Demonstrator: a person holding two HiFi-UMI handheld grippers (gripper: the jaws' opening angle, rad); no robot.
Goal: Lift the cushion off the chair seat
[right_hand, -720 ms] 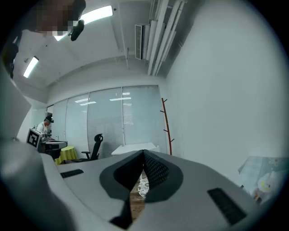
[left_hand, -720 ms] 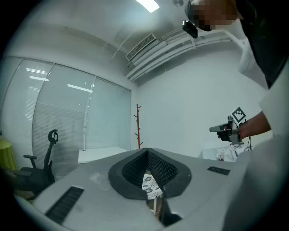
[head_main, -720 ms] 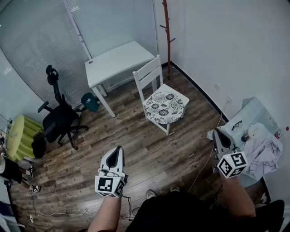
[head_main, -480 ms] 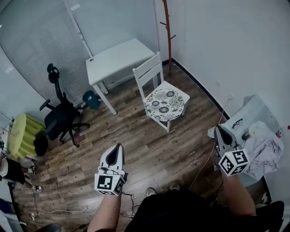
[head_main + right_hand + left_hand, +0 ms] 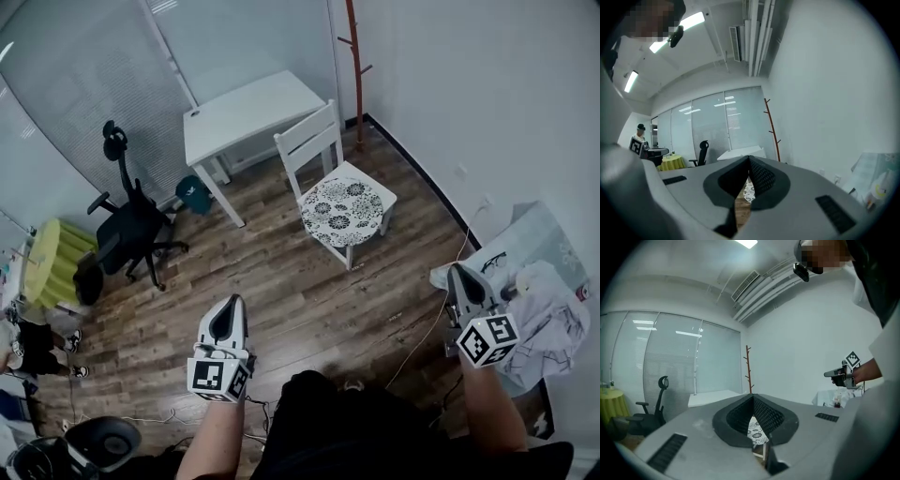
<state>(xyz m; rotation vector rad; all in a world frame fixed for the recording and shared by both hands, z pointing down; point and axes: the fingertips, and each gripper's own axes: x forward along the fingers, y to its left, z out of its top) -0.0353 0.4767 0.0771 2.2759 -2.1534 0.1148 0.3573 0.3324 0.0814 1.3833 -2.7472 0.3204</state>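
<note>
A flower-patterned cushion (image 5: 342, 211) lies on the seat of a white wooden chair (image 5: 314, 145) by the far wall. My left gripper (image 5: 233, 302) is shut and empty, held level well short of the chair over the wood floor. My right gripper (image 5: 457, 271) is also shut and empty, off to the right of the chair beside a cluttered surface. In the left gripper view the jaws meet at the tips (image 5: 752, 397) and a bit of the cushion (image 5: 755, 432) shows below them. The right gripper view shows shut jaws (image 5: 749, 159) with a sliver of the cushion (image 5: 747, 190) beyond.
A white desk (image 5: 248, 108) stands behind the chair, with a teal bin (image 5: 193, 193) under it. A black office chair (image 5: 127, 230) and a yellow-green table (image 5: 52, 262) are at the left. A coat stand (image 5: 355, 66) rises in the corner. Clothes and glasses lie at the right (image 5: 539, 300). Cables trail on the floor.
Both grippers stay shut and hold about the same places. The head view has shifted a little, so the chair sits slightly lower and a round object shows at the bottom left.
</note>
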